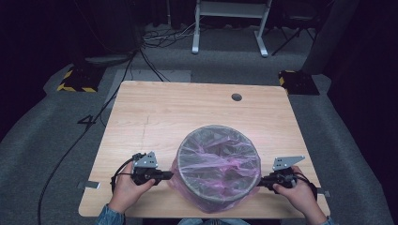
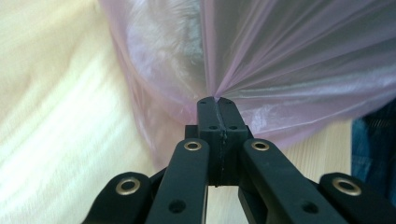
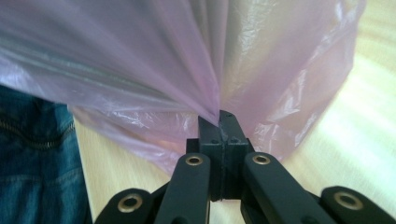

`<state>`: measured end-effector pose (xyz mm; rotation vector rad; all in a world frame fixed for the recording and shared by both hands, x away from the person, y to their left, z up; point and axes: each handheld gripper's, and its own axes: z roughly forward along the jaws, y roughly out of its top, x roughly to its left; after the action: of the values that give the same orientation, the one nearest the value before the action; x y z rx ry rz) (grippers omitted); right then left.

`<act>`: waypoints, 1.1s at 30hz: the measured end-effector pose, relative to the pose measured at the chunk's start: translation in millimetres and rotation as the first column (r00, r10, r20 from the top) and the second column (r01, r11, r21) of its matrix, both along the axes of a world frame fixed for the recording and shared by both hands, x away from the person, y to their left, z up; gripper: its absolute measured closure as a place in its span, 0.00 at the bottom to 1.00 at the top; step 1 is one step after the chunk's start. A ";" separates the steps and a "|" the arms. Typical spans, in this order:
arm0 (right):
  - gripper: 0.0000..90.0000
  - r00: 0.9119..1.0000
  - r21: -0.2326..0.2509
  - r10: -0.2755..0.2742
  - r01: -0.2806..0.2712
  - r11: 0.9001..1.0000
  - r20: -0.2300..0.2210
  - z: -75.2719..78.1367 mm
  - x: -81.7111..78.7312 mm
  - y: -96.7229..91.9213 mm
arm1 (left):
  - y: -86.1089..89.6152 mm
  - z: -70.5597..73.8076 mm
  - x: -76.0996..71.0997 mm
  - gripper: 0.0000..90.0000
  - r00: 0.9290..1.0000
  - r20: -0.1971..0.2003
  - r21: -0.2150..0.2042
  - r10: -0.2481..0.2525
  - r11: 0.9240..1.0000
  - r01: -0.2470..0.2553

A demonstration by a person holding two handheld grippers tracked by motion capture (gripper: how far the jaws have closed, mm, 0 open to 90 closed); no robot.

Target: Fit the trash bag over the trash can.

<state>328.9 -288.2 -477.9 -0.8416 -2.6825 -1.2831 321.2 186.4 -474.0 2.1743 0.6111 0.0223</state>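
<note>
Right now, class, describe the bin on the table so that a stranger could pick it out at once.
Start at the wooden table and look to its near edge, between the person's two hands. There stands the round bin, lined with a thin pink plastic bag pulled over its rim. It is the table's one tall, round thing, with a black tool at each side.

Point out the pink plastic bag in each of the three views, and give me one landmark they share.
High view: the pink plastic bag lines the round bin at the table's near edge, centre right.
Left gripper view: the bag fills the upper right, its film pinched in the shut left gripper.
Right gripper view: the bag spans the top, pinched in the shut right gripper.
Shared landmark: the light wooden table.
</note>
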 end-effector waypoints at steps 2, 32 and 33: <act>1.00 1.000 -0.009 0.003 -0.004 1.000 -0.007 -0.3 -7.0 -2.8 | 0.2 2.3 -6.2 1.00 0.999 -0.008 0.011 -0.033 0.999 0.034; 1.00 0.988 0.080 0.064 -0.075 0.994 0.141 27.0 -3.8 15.1 | -32.2 12.9 -2.3 0.97 0.998 0.045 0.043 -0.052 0.998 0.050; 0.88 0.986 0.048 0.065 -0.073 0.996 0.150 30.6 -6.2 14.6 | -31.7 13.4 -3.3 0.78 0.997 0.067 0.041 -0.037 0.999 0.034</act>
<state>322.7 -273.6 -447.3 -0.6656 -2.7472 -1.4493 317.9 154.7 -460.6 2.2131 0.5376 0.0891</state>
